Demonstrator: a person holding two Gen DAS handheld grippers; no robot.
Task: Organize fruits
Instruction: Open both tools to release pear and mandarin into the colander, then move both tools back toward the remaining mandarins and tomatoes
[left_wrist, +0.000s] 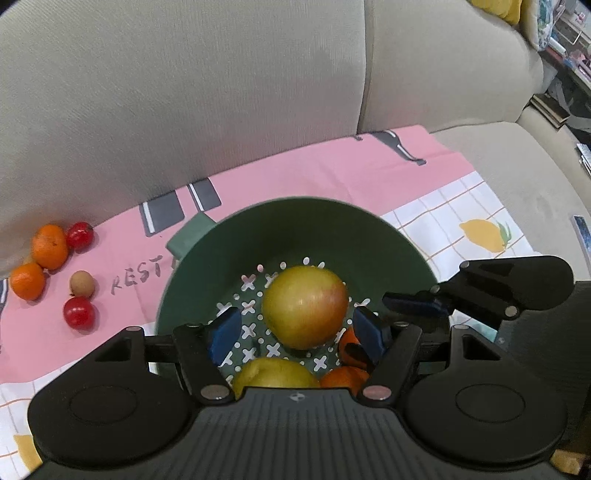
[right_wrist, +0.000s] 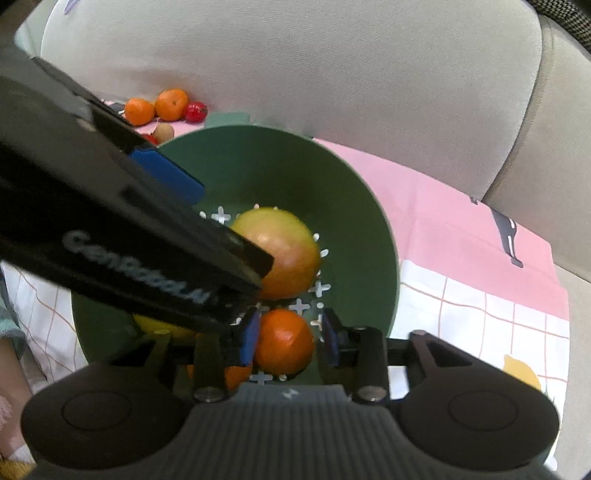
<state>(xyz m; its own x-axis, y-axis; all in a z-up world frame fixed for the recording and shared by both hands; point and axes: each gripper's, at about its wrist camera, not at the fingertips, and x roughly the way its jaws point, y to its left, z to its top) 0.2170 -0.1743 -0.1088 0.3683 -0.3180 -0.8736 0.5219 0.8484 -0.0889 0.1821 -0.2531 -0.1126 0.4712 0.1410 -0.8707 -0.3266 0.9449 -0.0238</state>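
The right gripper (right_wrist: 289, 338) stands low in the bowl (right_wrist: 354, 206) with its blue pads narrowly apart on either side of an orange (right_wrist: 282, 341); the left pad lies against the fruit, the right pad shows a thin gap, so whether it has hold cannot be told. The left gripper (left_wrist: 295, 328) is spread wide with nothing gripped, its pads flanking an apple (left_wrist: 306, 306) that rests on the bowl's perforated floor.

The apple is yellow-green with a red blush. Below it lie a yellow fruit (left_wrist: 275, 373) and the orange. White cross-shaped cutouts pattern the dark green bowl bottom.

The bowl sits on a cloth (left_wrist: 295, 166) spread over a beige sofa (left_wrist: 184, 92). "REST" is hand-lettered on the cloth's pink part, left of the bowl. Near the cloth's left edge lie two mandarins (left_wrist: 50, 245), two small red fruits (left_wrist: 78, 312) and a brown one (left_wrist: 82, 283). A lemon print (left_wrist: 484, 236) marks the white checked part on the right. The left gripper's side carries pale lettering, too blurred to read.
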